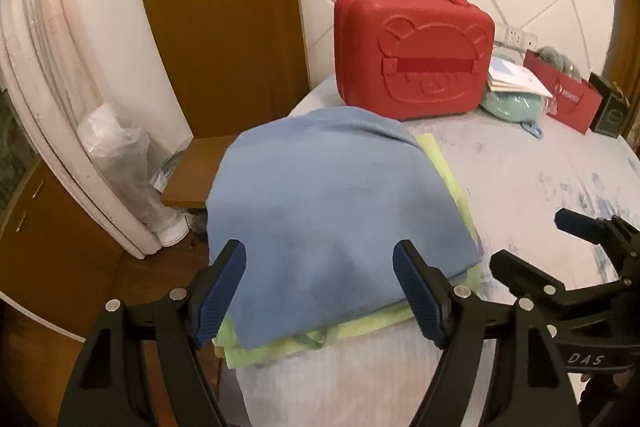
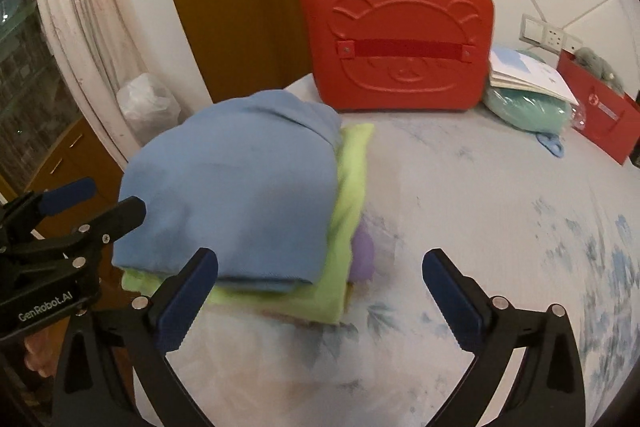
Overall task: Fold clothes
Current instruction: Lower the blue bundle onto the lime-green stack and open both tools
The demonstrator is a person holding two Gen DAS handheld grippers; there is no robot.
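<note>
Fisheye views from two hand-held claws above a bed with a pale floral sheet.

At left, on the bed's near left corner: a stack of folded clothes. Blue garment on top, folded flat, edges roughly square. Green garment beneath, sticking out at the front and right. A purple piece peeking out lower still, on the right side. Behind the stack, upright against the wall, a red case with a bear face pressed into it.

Step in hand, by judgement: folded piece just set on the pile, both claws letting go. Best done by drawing back low and straight, without dragging the blue top layer; then squaring the green edges under it if tidiness matters.

Left claw: jaws apart, nothing clamped, tips framing the near edge of the blue garment, angled down toward the stack. Touching the cloth or just above it: cannot tell.

Right claw: jaws spread wide, empty, angled down over the stack's right front corner and bare sheet, just beside the left claw.
</note>
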